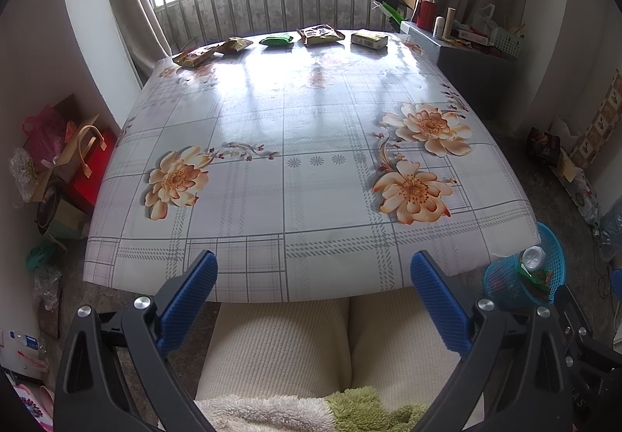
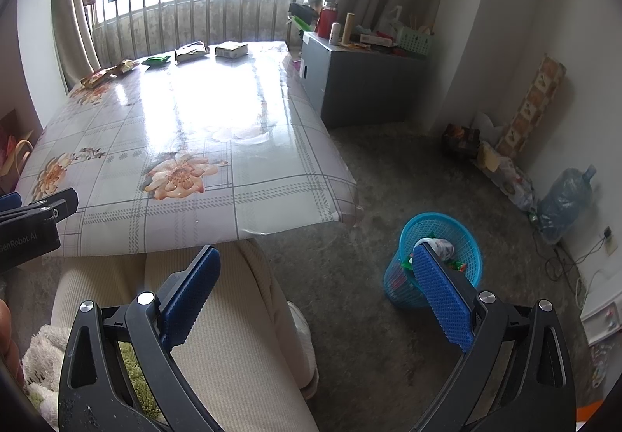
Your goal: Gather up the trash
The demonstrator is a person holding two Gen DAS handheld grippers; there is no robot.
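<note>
Several snack wrappers lie in a row along the far edge of the floral table (image 1: 311, 168): a brown packet (image 1: 192, 58), a tan packet (image 1: 234, 44), a green packet (image 1: 276, 40), a larger brown packet (image 1: 321, 34) and a pale box (image 1: 369, 39). They also show in the right wrist view, such as the green packet (image 2: 155, 60). A blue trash basket (image 2: 435, 257) with trash in it stands on the floor right of the table, also in the left wrist view (image 1: 525, 269). My left gripper (image 1: 314, 272) is open and empty at the table's near edge. My right gripper (image 2: 314, 269) is open and empty above the floor.
A grey cabinet (image 2: 361, 82) with clutter stands beyond the table's right side. Bags and boxes (image 1: 66, 160) pile on the floor at left. A water jug (image 2: 567, 199) and packages lie along the right wall. The person's legs (image 1: 280, 346) are under the table's near edge.
</note>
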